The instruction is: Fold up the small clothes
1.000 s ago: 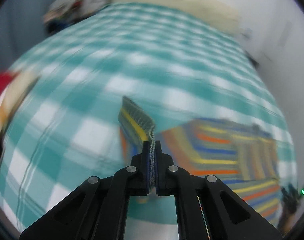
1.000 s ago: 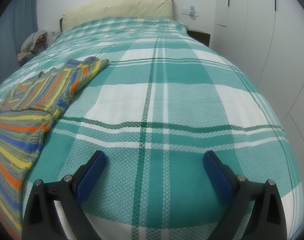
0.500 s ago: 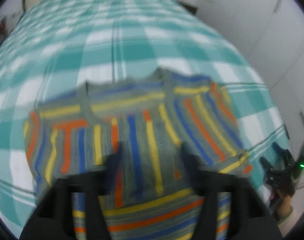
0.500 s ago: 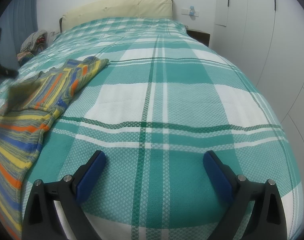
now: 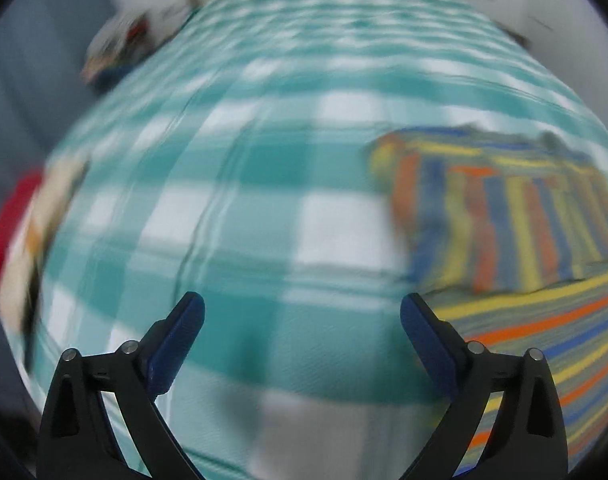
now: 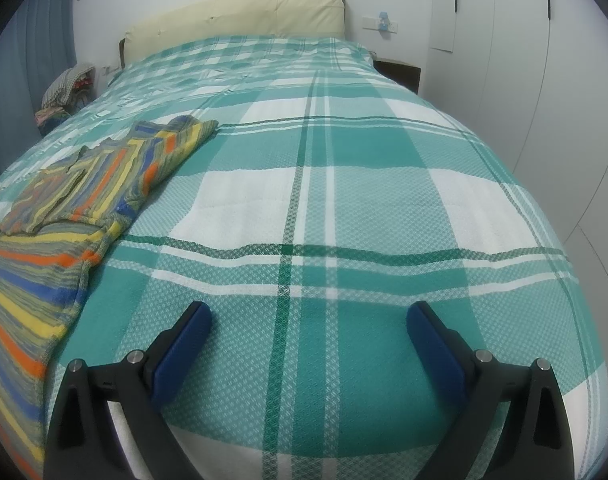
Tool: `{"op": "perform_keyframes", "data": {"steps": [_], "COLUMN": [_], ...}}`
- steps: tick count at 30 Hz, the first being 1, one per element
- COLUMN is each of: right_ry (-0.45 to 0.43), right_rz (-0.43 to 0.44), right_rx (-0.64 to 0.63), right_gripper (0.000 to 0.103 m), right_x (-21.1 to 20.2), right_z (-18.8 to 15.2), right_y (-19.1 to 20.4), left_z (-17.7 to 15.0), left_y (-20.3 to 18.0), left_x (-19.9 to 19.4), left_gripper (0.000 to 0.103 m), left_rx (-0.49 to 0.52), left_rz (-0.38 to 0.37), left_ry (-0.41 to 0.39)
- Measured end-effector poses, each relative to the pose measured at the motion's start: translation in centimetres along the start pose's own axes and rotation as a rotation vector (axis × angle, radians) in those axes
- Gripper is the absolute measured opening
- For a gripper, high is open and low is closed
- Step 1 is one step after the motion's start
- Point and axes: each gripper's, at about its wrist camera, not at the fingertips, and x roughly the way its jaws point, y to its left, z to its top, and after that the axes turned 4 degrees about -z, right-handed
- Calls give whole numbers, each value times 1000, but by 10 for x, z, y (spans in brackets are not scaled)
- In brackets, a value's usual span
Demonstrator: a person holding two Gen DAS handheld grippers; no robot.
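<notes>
Striped knit garment (image 5: 516,216) is out of the left gripper (image 5: 302,312) now; a second ago those blue pads (image 5: 184,328) were pinched shut on a fold of it, half a second ago they hung above the spread top; now the jaws are opening, almost fully spread, nothing between them, only teal-and-white checked bedspread (image 5: 264,168) under them; left view is motion-blurred; garment lies flat on the bedspread to the right of the left gripper, upper part folded over the lower, its edge just beside the right-hand finger, contact unclear; red-and-white item (image 5: 12,224) at the far left edge, too blurred to identify; right gripper (image 6: 308,320) unchanged across all three frames: jaws wide apart, empty, over bare bedspread (image 6: 344,200); in its view the garment (image 6: 64,216) sits at the left, well apart from both pads; cream headboard (image 6: 240,16) at the far end
</notes>
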Motion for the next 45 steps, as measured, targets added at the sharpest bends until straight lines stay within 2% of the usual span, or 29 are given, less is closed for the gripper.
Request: {"op": "perform_keyframes", "data": {"steps": [2, 4, 5, 8, 18, 34, 45], "right_ry": [1, 1, 0, 1, 2, 1, 6], "right_rz": [-3, -6, -9, -9, -20, -19, -34], "right_rx": [-2, -4, -5, -5, -8, -7, -13], "right_gripper": [98, 98, 98, 98, 99, 99, 100], "right_x": [0, 0, 0, -1, 0, 0, -1], "right_z": [0, 0, 0, 0, -1, -1, -1], "right_y": [0, 0, 0, 0, 2, 2, 4], "left_z": [-20, -36, -39, -59, -57, -58, -57], "left_y": [26, 38, 40, 45, 46, 42, 47], "left_x": [18, 37, 44, 49, 53, 53, 56], "left_gripper": [99, 99, 101, 103, 103, 103, 103], "left_rx": [-79, -109, -116, -149, -164, -143, -183], "left_rz": [13, 68, 70, 38, 24, 70, 31], "left_ry": [11, 20, 14, -93, -120, -121, -95]}}
